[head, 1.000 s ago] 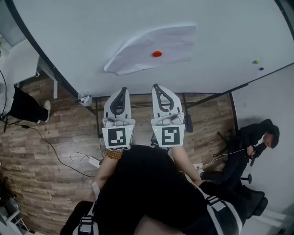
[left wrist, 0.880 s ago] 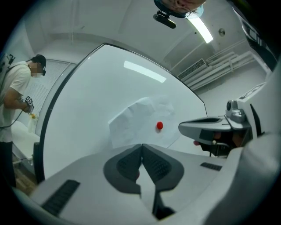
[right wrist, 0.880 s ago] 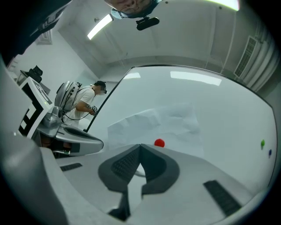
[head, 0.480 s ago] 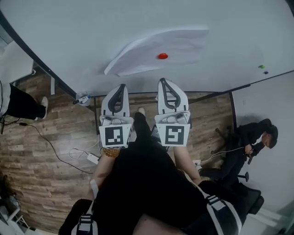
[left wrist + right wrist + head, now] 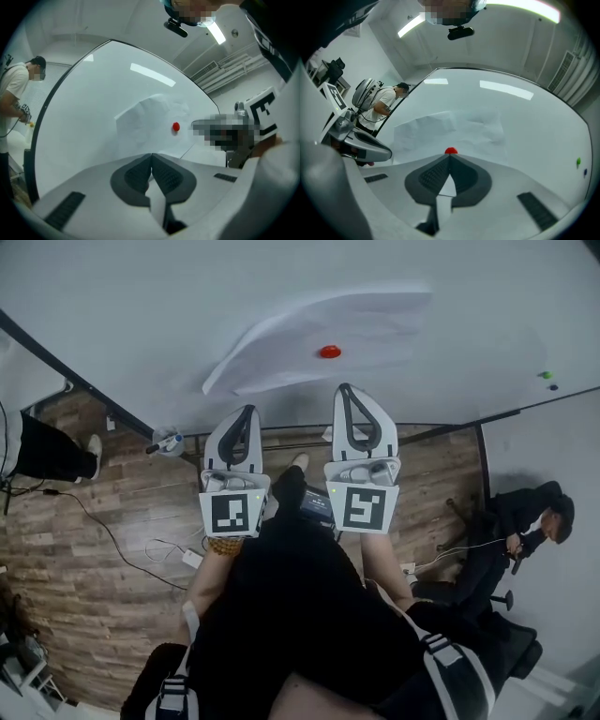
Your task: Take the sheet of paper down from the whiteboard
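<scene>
The sheet of paper (image 5: 319, 329) is on the whiteboard (image 5: 131, 306), held there by one small red magnet (image 5: 329, 352) that sits near the paper's lower edge. The paper is wrinkled and does not lie fully flat against the board. The person stands in front of the board with one gripper in each hand, both pointing toward it and about level. The left gripper (image 5: 248, 410) has its two jaws pressed together at the tips, with nothing between them; it points at the bare board below the left part of the paper and is apart from it. The right gripper (image 5: 343, 387) is also pressed together and holds nothing. Its tip is just below the red magnet, closer to the board than the left one, but whether it touches the board I cannot tell. The two grippers are side by side, near each other but not touching. Far to the right on the board there are two tiny magnets, one green (image 5: 546, 375) and one dark (image 5: 553, 386), well apart from the paper. A marker pen (image 5: 167, 440) lies at the lower left edge of the board. On the wooden floor (image 5: 94, 596) lies a thin cable (image 5: 98, 531), and a person in black clothes (image 5: 516, 526) sits at the right side.
</scene>
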Demonstrator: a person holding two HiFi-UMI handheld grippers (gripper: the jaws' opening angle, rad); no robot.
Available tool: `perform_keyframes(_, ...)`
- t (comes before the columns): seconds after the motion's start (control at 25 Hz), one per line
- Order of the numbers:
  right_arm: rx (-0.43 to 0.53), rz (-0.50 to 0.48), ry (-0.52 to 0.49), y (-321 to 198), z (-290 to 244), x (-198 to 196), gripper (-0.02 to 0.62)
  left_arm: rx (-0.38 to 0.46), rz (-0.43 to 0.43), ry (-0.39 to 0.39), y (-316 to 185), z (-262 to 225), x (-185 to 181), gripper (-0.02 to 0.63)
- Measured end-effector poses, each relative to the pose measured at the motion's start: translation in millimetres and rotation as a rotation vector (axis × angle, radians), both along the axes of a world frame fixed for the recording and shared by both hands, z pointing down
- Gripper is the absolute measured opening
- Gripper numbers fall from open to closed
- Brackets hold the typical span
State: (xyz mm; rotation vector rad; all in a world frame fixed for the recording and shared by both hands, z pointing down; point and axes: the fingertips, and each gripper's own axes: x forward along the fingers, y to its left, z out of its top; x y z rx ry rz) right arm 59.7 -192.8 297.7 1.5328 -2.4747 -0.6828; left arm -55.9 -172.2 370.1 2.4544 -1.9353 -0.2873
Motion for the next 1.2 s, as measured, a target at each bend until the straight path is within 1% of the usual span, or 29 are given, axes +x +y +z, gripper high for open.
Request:
perform_keyframes(0.12, 0.015, -0.009, 0.022, -4, -1, -3, 0.000, 0.003, 0.012, -0.003, 1, -4, 4, 0.012)
perform_keyframes(0.36, 0.020, -0.009, 0.014, -14, -5, -7, 0.000, -0.016, 0.011, -0.003, -4, 2, 1, 0.012)
perform_keyframes(0.56, 0.030, -0.017, 0.020, -14, -9, -9, 0.000, -0.007, 0.002, -0.018, -3, 2, -3, 0.012)
perform_keyframes(0.72, 0.031, -0.027, 0.023, -14, -10, -10, 0.002, -0.009, -0.001, 0.001, -3, 1, -3, 0.012)
perform_keyframes(0.8, 0.034, -0.028, 0.036, -15, -10, -12, 0.002, -0.012, -0.001, -0.007, -3, 3, -4, 0.012)
perform_keyframes(0.88, 0.035, -0.034, 0.042, -15, -10, -14, 0.011, -0.019, -0.002, -0.029, -3, 9, -6, 0.012)
perform_keyframes(0.92, 0.037, -0.037, 0.040, -16, -11, -15, 0.028, -0.018, -0.003, -0.034, -3, 9, -6, 0.012)
perform_keyframes(0.96, 0.038, -0.038, 0.037, -16, -11, -15, 0.040, -0.015, -0.005, -0.034, -3, 8, -7, 0.012)
perform_keyframes(1.08, 0.038, -0.035, 0.021, -18, -12, -16, 0.046, -0.016, -0.013, -0.033, -2, 9, -10, 0.012)
perform_keyframes(1.2, 0.036, -0.033, 0.030, -21, -11, -17, 0.059, -0.014, -0.017, -0.025, -2, 8, -12, 0.012)
